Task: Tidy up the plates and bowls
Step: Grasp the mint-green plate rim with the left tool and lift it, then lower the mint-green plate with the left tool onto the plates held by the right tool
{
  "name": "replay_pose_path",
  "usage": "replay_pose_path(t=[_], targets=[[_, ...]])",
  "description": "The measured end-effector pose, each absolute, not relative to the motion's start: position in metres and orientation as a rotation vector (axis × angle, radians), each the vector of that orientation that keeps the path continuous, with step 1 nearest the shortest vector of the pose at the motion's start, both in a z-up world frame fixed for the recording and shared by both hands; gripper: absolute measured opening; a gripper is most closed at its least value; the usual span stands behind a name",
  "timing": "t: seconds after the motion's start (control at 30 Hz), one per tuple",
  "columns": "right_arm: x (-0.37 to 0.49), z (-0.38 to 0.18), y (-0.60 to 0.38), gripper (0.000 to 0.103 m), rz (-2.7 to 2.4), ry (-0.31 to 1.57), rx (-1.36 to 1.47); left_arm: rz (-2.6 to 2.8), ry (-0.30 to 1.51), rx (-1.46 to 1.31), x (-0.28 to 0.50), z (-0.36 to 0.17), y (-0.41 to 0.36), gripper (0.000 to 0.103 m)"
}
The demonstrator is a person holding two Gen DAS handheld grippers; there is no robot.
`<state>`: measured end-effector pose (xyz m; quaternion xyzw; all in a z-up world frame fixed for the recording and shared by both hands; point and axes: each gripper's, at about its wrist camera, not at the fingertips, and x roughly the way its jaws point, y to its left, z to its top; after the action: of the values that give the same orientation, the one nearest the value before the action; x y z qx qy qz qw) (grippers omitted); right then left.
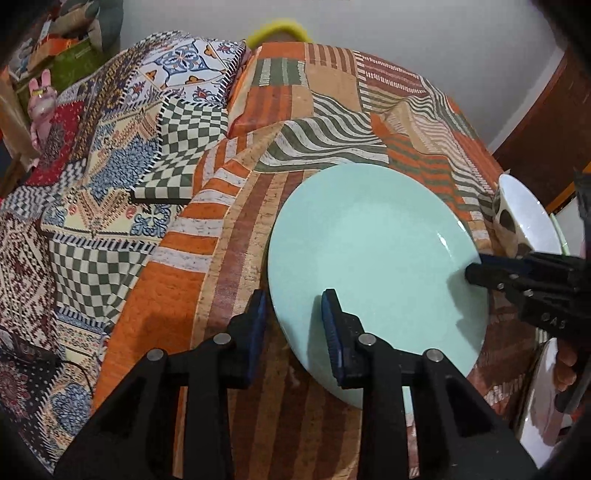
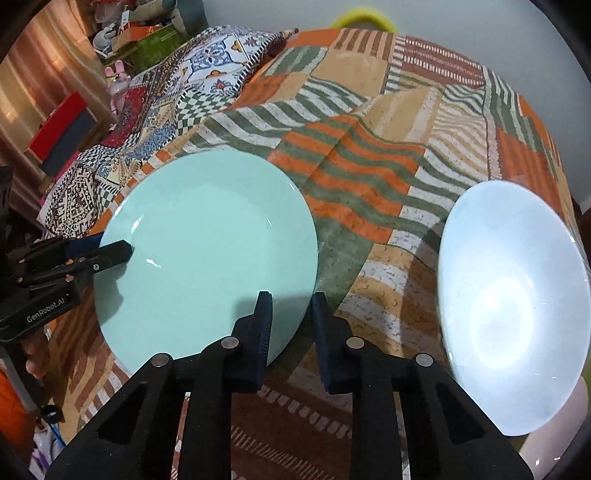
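Note:
A mint-green plate (image 1: 373, 254) lies on the patchwork bedspread (image 1: 229, 258); it also shows in the right wrist view (image 2: 207, 251). My left gripper (image 1: 293, 321) is open, its jaws either side of the plate's near-left rim. My right gripper (image 2: 291, 325) is open, its jaws either side of the plate's near-right rim; it shows at the plate's right edge in the left wrist view (image 1: 476, 271). A white bowl (image 2: 513, 306) stands to the right of the plate, also seen in the left wrist view (image 1: 528, 214).
A second quilt (image 1: 110, 177) with checks and tiles covers the bed's left side. A pink toy rabbit (image 1: 42, 99) and boxes stand at far left. A yellow object (image 1: 277, 29) sits at the bed's far edge. Pale dishes (image 1: 543, 398) lie at lower right.

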<state>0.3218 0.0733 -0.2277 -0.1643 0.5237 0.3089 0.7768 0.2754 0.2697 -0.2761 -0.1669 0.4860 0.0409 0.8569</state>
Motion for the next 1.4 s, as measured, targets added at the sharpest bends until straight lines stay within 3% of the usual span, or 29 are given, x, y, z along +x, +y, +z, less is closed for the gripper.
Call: replay_pose_path(t=[0.67, 1.4], targets=[[0.321, -0.226, 0.068, 0.017, 0.676, 1.134, -0.313, 0.065, 1.036, -0.399, 0.269, -0.269, 0.266, 0.023], [0.26, -0.129, 0.014, 0.017, 0.697, 0.958, -0.231, 0.025, 0.851, -0.3, 0.201, -0.154, 0.21, 0.023]])
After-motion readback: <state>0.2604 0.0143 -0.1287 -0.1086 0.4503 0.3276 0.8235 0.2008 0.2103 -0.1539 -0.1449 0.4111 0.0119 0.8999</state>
